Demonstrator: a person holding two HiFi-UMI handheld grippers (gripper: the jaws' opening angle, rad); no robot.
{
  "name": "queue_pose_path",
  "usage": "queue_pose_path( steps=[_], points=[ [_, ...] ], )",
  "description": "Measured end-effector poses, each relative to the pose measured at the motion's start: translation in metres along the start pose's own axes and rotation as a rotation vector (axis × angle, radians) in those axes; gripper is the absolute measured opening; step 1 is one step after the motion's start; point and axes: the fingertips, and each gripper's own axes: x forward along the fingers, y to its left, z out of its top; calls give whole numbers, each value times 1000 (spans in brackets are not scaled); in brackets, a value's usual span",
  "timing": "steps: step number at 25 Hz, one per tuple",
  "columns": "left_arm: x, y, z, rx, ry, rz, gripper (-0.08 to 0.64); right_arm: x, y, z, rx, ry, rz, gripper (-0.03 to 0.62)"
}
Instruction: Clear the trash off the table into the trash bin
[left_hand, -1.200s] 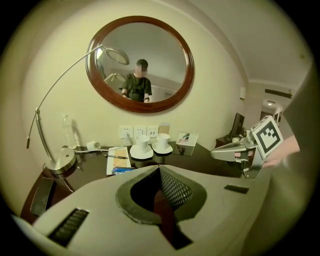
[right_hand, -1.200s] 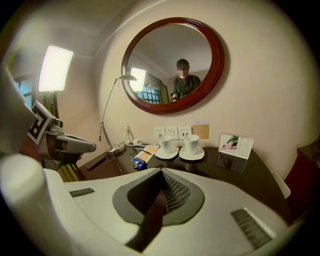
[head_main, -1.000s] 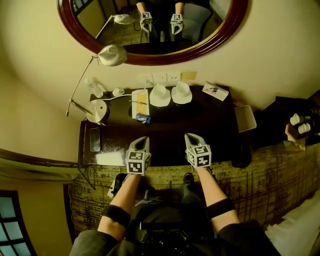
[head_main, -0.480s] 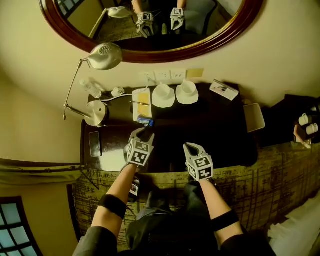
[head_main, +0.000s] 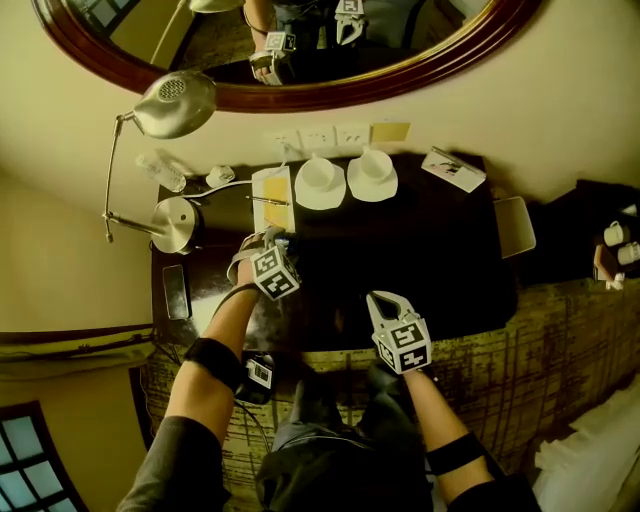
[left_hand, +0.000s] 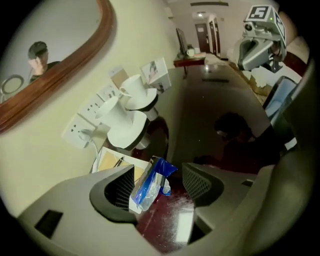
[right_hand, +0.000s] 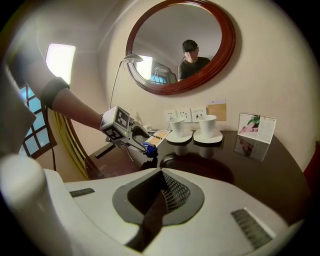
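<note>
1. Status: the task is judged to be at its start. No trash is seen cleared from the dark desk (head_main: 440, 260), and no trash bin can be identified with certainty in any view.

2. Task item: a crumpled blue-and-clear wrapper (left_hand: 149, 186) is located on the desk, just beside the near edge of the notepad (left_hand: 112, 162).

3. Left gripper (left_hand: 160, 185): it is pointed steeply down over the wrapper. Its jaws have just been opening and are set roughly half apart. The wrapper stands between them, close to one pad, but is not clamped.

4. Right gripper (right_hand: 162, 192): it is fully closed and empty, and is held well apart from the notepad, over the desk's near edge.

5. Remaining: the wrapper is to be gripped, lifted and carried to the bin.
</note>
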Motion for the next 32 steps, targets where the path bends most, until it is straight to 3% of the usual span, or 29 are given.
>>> queue_pose_path(
  steps=[5,13,17,20,27,32],
  points=[
    [24,-9,-15,104,81,-71,293,2,-8,-10,-8,9,-11,3],
    [31,-9,-18,124,112,-109,250,1,-1,-26,-2,25,1,3],
    [31,-3,-15,132,114,-77,98,1,-1,-31,-5,19,-4,3],
    [26,-2,-11,108,108,-65,24,-1,-3,-31,1,17,-8,3],
    [13,-1,-4,62,81,-53,3,-2,-1,-28,-2,15,1,3],
    [-23,5,17,-97,-15,-25,3,-5,6,-17,-4,14,21,3]
  ],
)
